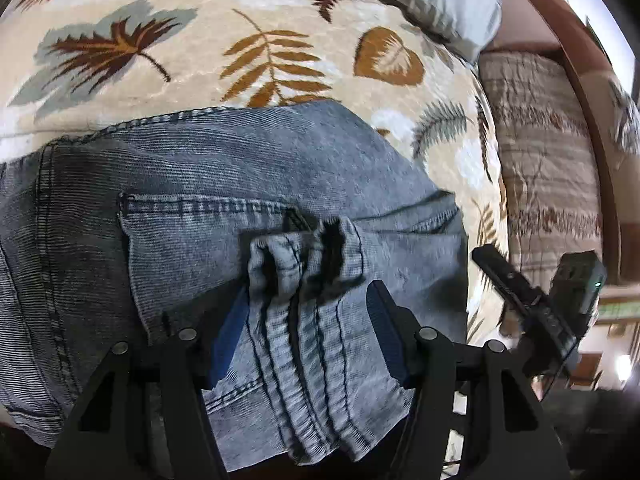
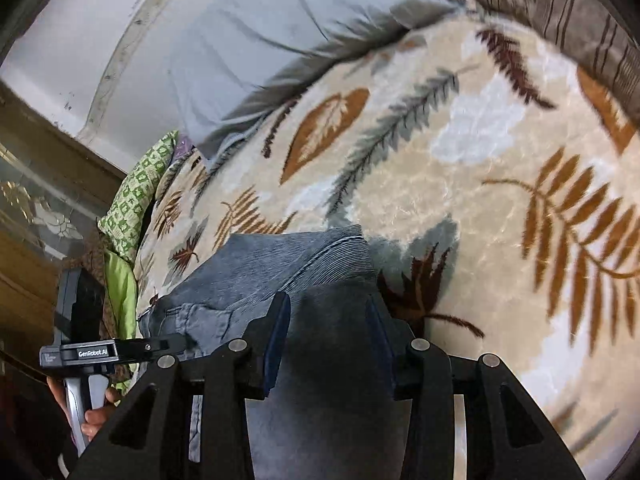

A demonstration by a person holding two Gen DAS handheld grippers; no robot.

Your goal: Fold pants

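Note:
Grey-blue jeans (image 1: 200, 168) lie flat on a cream blanket with a leaf pattern (image 1: 240, 12), back pocket facing up. A bunched strip of denim (image 1: 304, 264) runs up between the fingers of my left gripper (image 1: 306, 320). The jaws stand wide and the pads do not squeeze the strip. In the right wrist view the jeans (image 2: 260, 264) reach towards the bed's left edge. My right gripper (image 2: 330, 328) hovers open over shadowed denim, with nothing pinched. A hand (image 2: 94, 416) holds the left tool's body (image 2: 80, 354) at the lower left.
A pale blue pillow (image 2: 260, 40) lies at the far side of the blanket (image 2: 480, 200). A striped quilt (image 1: 548, 160) and a brown wooden frame (image 1: 580, 80) border the bed. Green patterned cloth (image 2: 136, 196) hangs at the edge by a wooden cabinet (image 2: 36, 208).

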